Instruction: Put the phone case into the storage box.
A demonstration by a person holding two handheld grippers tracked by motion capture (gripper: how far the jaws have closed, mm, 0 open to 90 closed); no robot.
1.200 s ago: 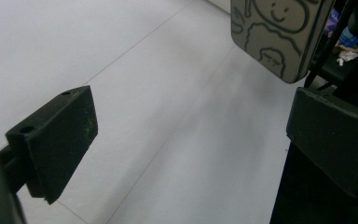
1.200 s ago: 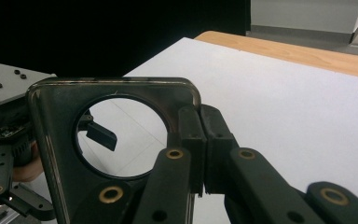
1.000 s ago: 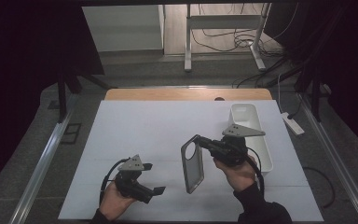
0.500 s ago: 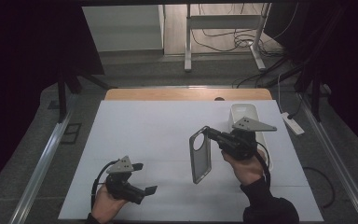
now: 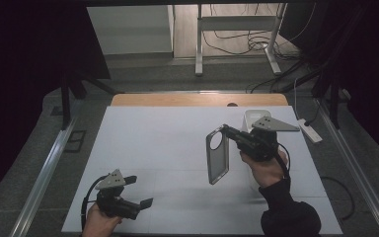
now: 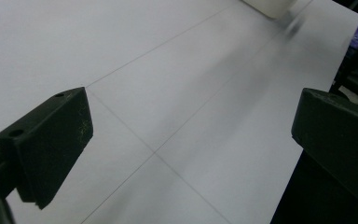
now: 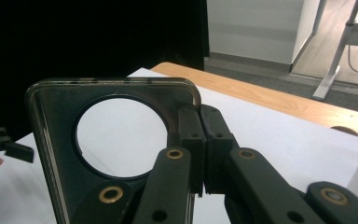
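Nearest, at the left front corner of the white table sheet [image 5: 168,148], the left gripper [image 5: 139,191] sits low in the person's left hand [image 5: 96,222], with its grey three-cornered plate on top. Its jaws stand wide apart with nothing between them; in the left gripper view they frame bare white sheet [image 6: 168,93] crossed by thin pencil-like lines, and a corner of the white tray [image 6: 270,7] shows blurred at the far edge.

Farther in and to the right, the right hand [image 5: 264,170], in a dark sleeve, holds the right gripper [image 5: 228,133] above the sheet, pointing left. Its jaws are clenched on the top edge of a dark, see-through phone case [image 5: 217,154]. The case hangs below the grip, off the table, long side roughly upright and slightly tilted, with its large round camera opening at the top. In the right gripper view the two pads [image 7: 206,140] meet on the case's rim just right of that round hole, and the phone case [image 7: 51,140] stands to their left.

Just behind the right gripper, the white tray [image 5: 250,118] rests near the far right of the sheet. Beyond the sheet, a strip of the wooden tabletop [image 5: 197,99] shows along the far edge.
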